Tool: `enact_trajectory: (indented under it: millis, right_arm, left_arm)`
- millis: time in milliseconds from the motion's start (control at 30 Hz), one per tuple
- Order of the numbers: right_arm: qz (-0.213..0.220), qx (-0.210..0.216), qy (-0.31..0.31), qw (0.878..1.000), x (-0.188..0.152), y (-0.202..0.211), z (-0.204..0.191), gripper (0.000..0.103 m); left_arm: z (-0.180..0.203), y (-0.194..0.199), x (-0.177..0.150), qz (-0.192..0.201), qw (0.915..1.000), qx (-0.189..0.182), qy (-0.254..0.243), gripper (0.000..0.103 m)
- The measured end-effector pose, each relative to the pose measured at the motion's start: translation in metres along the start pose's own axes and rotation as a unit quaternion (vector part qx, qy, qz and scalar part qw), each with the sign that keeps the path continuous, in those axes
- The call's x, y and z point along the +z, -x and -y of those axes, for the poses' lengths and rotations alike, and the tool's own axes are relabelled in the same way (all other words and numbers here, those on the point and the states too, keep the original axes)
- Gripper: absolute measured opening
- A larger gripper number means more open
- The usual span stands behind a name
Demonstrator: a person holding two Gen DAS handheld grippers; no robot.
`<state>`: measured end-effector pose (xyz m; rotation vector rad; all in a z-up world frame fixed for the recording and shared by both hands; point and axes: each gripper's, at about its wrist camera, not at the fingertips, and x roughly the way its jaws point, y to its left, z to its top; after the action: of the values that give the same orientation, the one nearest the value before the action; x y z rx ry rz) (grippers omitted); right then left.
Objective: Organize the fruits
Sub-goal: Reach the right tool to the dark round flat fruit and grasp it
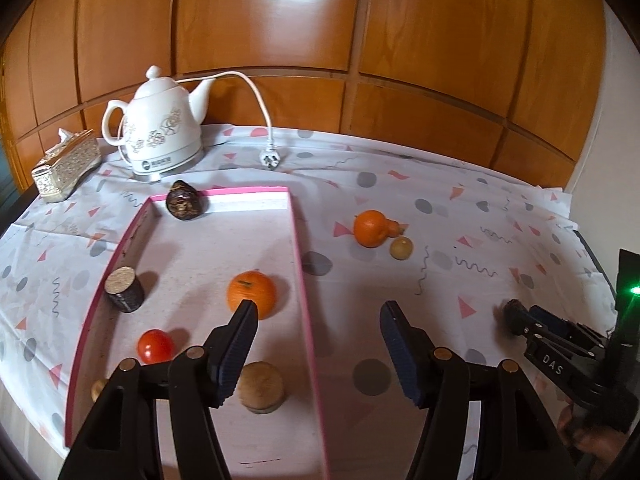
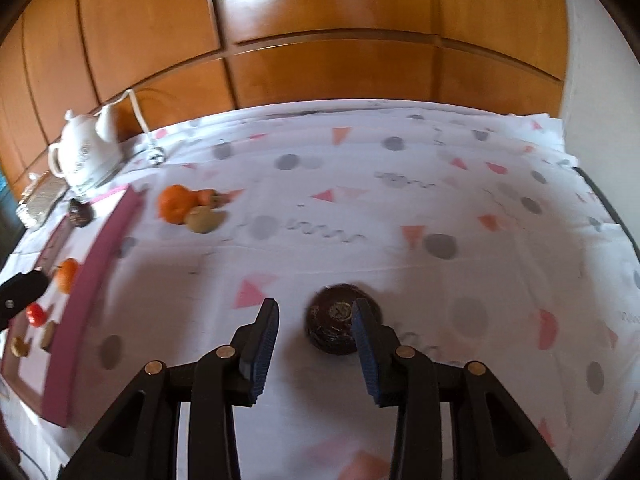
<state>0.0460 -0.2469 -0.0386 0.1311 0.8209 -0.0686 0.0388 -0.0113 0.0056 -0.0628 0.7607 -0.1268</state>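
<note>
A pink-rimmed tray (image 1: 298, 240) holds an orange (image 1: 252, 294), a red tomato (image 1: 155, 346), a dark round fruit (image 1: 186, 202), a dark cylinder (image 1: 125, 290) and a tan round piece (image 1: 261, 387). My left gripper (image 1: 318, 314) is open above the tray's right rim, empty. On the cloth lie another orange (image 1: 370, 228) and a small yellowish fruit (image 1: 401, 248). My right gripper (image 2: 316, 312) is open, with a dark brown round fruit (image 2: 334, 326) between its fingers, touching the right one. The right gripper also shows in the left wrist view (image 1: 516, 316).
A white kettle (image 1: 160, 128) with cord and plug (image 1: 270, 158) stands at the back left beside a gold tissue box (image 1: 66, 164). Wooden panels rise behind the table. The patterned cloth (image 2: 440, 208) spreads right of the tray.
</note>
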Motion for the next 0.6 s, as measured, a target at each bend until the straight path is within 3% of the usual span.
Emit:
enact_trajectory:
  millis: [33,100,333,367,433,600]
  right_arm:
    - [-0.001,-0.009,0.001,1.000,-0.001,0.000,0.002,0.053]
    - [-0.007,-0.008,-0.004,1.000,-0.002,-0.003,0.007,0.063]
    - [-0.018,-0.014,0.016,1.000,-0.005,-0.013,0.002,0.062]
    - [-0.020,-0.017,0.017,1.000,-0.005,-0.014,0.001,0.060]
    - [-0.025,-0.018,0.017,0.999,-0.007,-0.017,0.002,0.047]
    - [-0.020,-0.019,0.032,0.999,-0.008,-0.018,-0.001,0.045]
  left_arm:
    - [0.002,-0.001,0.000,-0.001,1.0000,-0.002,-0.001,0.064]
    - [0.006,-0.002,0.000,-0.004,1.0000,-0.007,-0.004,0.064]
    - [0.019,-0.009,0.001,-0.009,0.9996,-0.017,-0.020,0.064]
    - [0.020,-0.009,0.001,-0.010,0.9996,-0.017,-0.021,0.064]
    - [0.022,-0.012,0.001,-0.014,0.9995,-0.019,-0.023,0.064]
    - [0.027,-0.019,0.000,-0.020,0.9992,-0.018,-0.028,0.064]
